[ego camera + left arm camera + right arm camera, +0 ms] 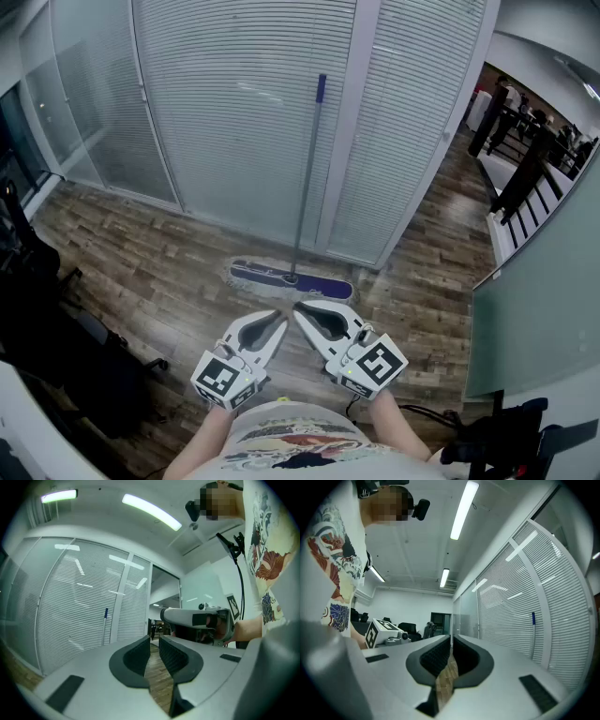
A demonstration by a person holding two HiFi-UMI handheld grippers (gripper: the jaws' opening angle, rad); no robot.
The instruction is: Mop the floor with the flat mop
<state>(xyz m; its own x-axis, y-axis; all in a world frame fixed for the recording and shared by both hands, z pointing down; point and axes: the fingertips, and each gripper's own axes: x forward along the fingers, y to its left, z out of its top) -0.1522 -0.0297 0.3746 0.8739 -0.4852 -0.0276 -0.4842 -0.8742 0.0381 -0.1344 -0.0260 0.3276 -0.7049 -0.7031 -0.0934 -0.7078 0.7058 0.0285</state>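
Purple-tipped flat mop [291, 278] leans against the far blinds [234, 112]; left gripper [279, 317] and right gripper [300, 308] hang near, clenched empty. Grasping looks not yet begun: jaws must open around its handle [306, 178].

The head view looks steeply down at the floor [141, 253]; both gripper views face level along their jaws. All share the blinds wall [244, 112] and, seemingly, the mop handle [307, 178].
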